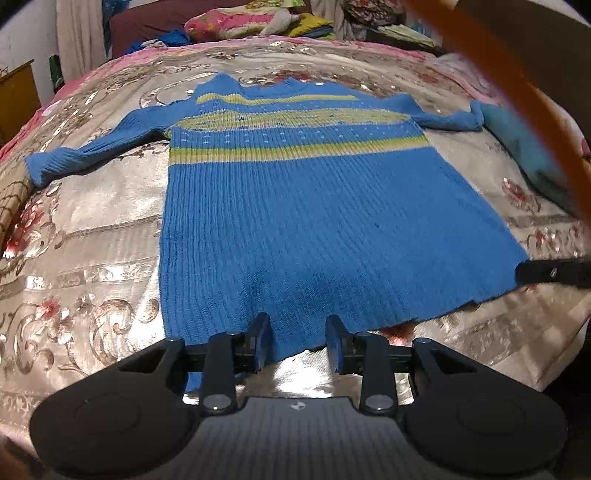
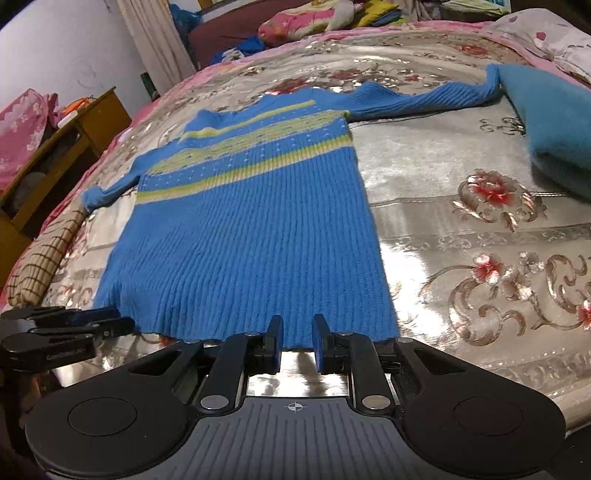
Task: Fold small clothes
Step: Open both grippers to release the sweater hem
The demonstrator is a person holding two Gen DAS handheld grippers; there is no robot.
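A blue ribbed sweater (image 1: 295,206) with yellow-green stripes lies flat on the bed, both sleeves spread out and the hem nearest me. My left gripper (image 1: 298,332) hovers at the hem's left part, jaws apart, with the hem edge showing between the fingers (image 1: 263,334) and no pad pressing on it. In the right wrist view the same sweater (image 2: 243,229) stretches away, and my right gripper (image 2: 298,332) stands open over the hem's right part. The left gripper (image 2: 92,325) shows at the lower left there. A tip of the right gripper (image 1: 550,273) shows at the sweater's right corner.
A shiny floral bedspread (image 2: 461,221) covers the bed. A folded teal cloth (image 2: 546,122) lies at the right, touching the sweater's right cuff. A checked roll (image 2: 48,254) and a wooden cabinet (image 2: 66,147) are at the left. Piled clothes (image 2: 314,22) sit at the back.
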